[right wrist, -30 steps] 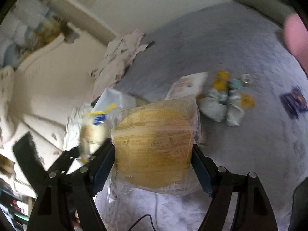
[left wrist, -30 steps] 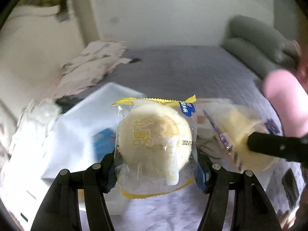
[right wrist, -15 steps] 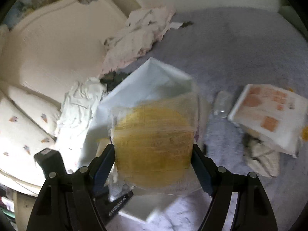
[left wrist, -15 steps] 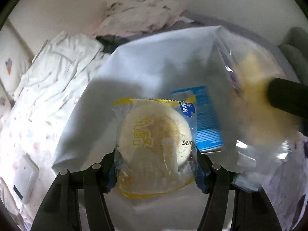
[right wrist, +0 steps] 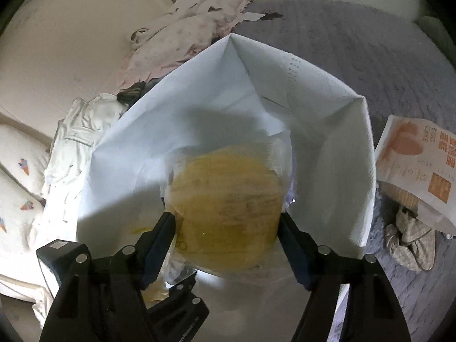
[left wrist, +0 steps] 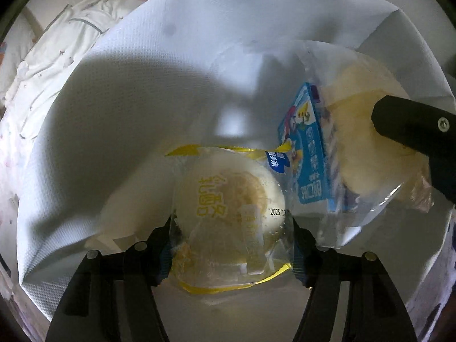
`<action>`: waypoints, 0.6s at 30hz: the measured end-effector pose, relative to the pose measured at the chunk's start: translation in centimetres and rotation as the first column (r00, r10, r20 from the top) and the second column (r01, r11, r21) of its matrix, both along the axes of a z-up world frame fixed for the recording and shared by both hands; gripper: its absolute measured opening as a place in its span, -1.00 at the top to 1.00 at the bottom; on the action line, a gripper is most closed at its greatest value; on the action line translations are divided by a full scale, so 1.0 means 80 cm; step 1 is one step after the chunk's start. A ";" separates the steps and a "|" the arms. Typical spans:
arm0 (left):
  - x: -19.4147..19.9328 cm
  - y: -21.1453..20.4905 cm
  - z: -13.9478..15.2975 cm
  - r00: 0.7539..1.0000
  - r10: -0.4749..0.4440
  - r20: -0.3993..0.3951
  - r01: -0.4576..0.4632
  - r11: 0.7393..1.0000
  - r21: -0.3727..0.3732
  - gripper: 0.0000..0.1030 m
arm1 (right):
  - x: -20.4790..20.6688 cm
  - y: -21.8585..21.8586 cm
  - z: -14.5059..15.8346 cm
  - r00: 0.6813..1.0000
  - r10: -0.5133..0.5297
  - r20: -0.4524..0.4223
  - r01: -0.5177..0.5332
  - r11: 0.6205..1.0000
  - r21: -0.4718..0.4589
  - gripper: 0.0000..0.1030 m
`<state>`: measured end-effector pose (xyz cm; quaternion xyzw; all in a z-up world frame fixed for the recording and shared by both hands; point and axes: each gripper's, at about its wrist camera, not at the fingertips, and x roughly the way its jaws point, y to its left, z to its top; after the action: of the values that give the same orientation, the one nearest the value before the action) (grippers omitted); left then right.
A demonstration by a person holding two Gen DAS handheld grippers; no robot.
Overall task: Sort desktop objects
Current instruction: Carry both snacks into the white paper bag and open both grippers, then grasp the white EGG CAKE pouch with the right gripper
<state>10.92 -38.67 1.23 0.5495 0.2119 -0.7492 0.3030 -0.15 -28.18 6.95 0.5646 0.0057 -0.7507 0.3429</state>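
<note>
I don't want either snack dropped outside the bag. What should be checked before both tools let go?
1. Left tool over the white bag opening: ok; its jaws are opening, the wrapped bun between them.
2. Right tool over the bag: ok; its jaws are closing on the yellow cake.
3. Bag mouth open: ok.
4. Space inside: ok, only a blue carton shows.
5. Tools clear of each other: cannot tell, they are close.
6. Bag stands steady: cannot tell.

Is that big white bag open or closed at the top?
Open: the white bag has its rim spread wide, and a blue carton shows inside.
</note>
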 end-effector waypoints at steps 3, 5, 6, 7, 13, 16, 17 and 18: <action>-0.001 0.008 0.014 1.000 0.004 0.007 -0.004 0.999 -0.033 -0.33 | 0.005 0.003 0.013 1.000 -0.014 -0.006 0.014 1.000 0.004 -0.42; -0.001 0.012 0.027 1.000 0.003 -0.012 -0.004 0.998 -0.058 -0.34 | 0.013 0.008 0.032 0.999 -0.020 -0.047 0.020 1.000 -0.007 -0.42; 0.000 0.015 0.035 1.000 0.003 -0.026 -0.005 0.998 -0.059 -0.34 | 0.017 0.010 0.044 0.997 -0.019 -0.068 0.018 1.000 -0.019 -0.42; 0.001 0.017 0.043 0.999 0.001 -0.040 -0.003 0.998 -0.055 -0.34 | 0.020 0.014 0.058 0.996 -0.020 -0.091 0.018 1.000 -0.023 -0.43; 0.006 0.044 0.123 0.987 -0.034 -0.157 0.004 0.983 -0.185 -0.60 | 0.046 0.044 0.135 0.985 0.006 -0.174 -0.015 0.998 -0.054 -0.45; 0.017 0.067 0.150 0.966 -0.085 -0.245 0.026 0.971 -0.236 -0.75 | 0.060 0.071 0.159 0.983 0.020 -0.180 -0.031 0.998 -0.060 -0.45; 0.030 0.084 0.161 0.959 -0.106 -0.265 0.039 0.969 -0.245 -0.75 | 0.064 0.083 0.166 0.982 0.022 -0.187 -0.034 0.998 -0.062 -0.45; 0.024 0.082 0.166 0.953 -0.120 -0.279 0.048 0.967 -0.252 -0.75 | 0.068 0.092 0.171 0.981 0.018 -0.193 -0.030 0.998 -0.059 -0.45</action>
<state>12.84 -32.10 14.54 0.4003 0.1378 -0.8545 0.3009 5.25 -20.81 20.64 0.4785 0.0222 -0.7974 0.3671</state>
